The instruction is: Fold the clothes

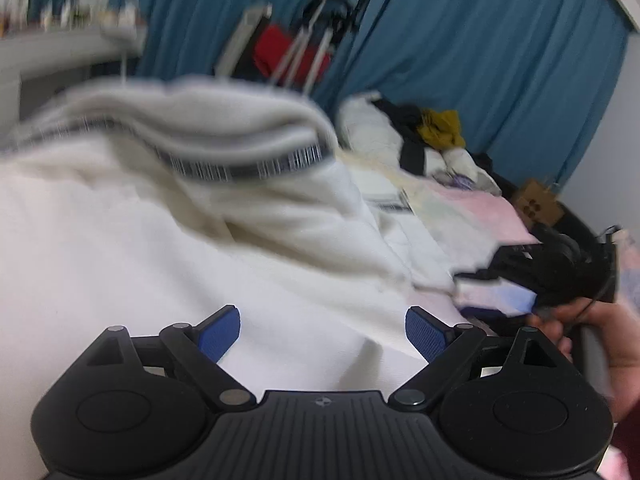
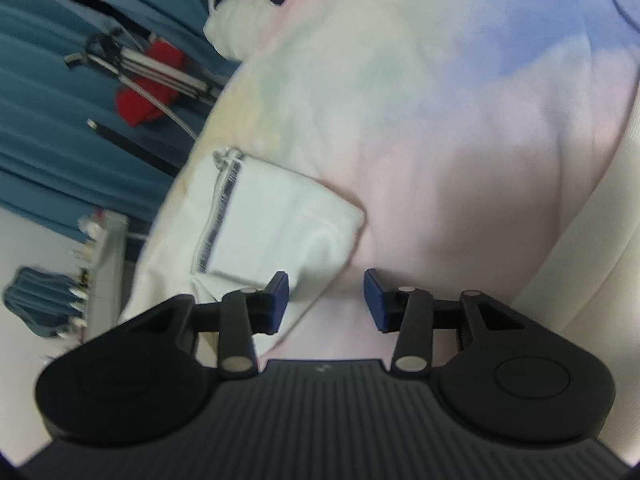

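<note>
White cloth garment with a dark barcode-like striped trim [image 1: 224, 184] lies on the bed, on a pastel pink-blue-yellow sheet [image 2: 460, 128]. Left wrist view: garment fills the near and left frame, blurred, one thick fold bulging up at [image 1: 224, 120]; trim band runs roughly left-right across it. Only this view shows the right gripper [image 1: 532, 276] from outside, black, in a bare hand [image 1: 592, 340] at the right edge, plus a pile of white, black and mustard-yellow clothes [image 1: 424, 136] further back on the bed. Right wrist view shows the garment [image 2: 272, 232] as a folded, roughly rectangular piece, long axis along the trim, which runs from near the left finger up toward a knotted white drawstring [image 2: 225, 157]; its lower corner sits just beside the blue finger pad [image 2: 280, 292]. Left gripper [image 1: 323, 334]: fingers spread wide, nothing between. Right gripper [image 2: 326, 300]: fingers apart, gripping nothing, sheet below. Teal curtains [image 1: 460, 40] and a red object [image 1: 280, 52] in both views.
</note>
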{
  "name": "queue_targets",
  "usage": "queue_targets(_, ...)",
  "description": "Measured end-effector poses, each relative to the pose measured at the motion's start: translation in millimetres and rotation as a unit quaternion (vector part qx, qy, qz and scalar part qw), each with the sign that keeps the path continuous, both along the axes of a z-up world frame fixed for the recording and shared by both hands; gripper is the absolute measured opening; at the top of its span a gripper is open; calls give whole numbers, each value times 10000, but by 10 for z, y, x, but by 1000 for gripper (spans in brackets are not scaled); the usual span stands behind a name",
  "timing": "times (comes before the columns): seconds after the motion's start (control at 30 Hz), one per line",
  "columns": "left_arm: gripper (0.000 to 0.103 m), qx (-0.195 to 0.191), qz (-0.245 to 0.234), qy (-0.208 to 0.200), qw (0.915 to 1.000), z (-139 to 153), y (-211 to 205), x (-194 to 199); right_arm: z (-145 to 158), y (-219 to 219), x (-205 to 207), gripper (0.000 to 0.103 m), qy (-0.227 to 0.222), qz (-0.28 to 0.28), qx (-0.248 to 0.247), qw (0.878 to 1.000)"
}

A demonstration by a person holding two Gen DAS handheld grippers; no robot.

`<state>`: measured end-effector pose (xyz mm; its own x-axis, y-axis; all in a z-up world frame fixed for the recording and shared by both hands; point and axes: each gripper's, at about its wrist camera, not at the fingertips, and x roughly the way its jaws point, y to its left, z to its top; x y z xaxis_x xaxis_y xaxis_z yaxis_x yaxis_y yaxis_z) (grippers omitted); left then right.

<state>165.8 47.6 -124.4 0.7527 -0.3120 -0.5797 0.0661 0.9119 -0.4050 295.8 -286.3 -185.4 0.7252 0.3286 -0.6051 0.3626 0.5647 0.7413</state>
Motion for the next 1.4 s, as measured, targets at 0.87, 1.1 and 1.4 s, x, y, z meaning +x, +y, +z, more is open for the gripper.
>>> queue_targets(0.87, 92, 54, -109, -16, 9999, -190, 108, 183, 1133, -1577, -94, 7, -24, -1619, -2875, 9440)
queue_targets(1.1, 92, 288, -209, -83, 9993, -193, 10, 211, 542, -1665, -530, 7, -4, -1711, -2467, 9539)
queue_targets(1.4, 92, 393, -371, -150, 9984, -174, -40, 90, 519, -1832, -787, 7, -515, -1817, -2543, 9485)
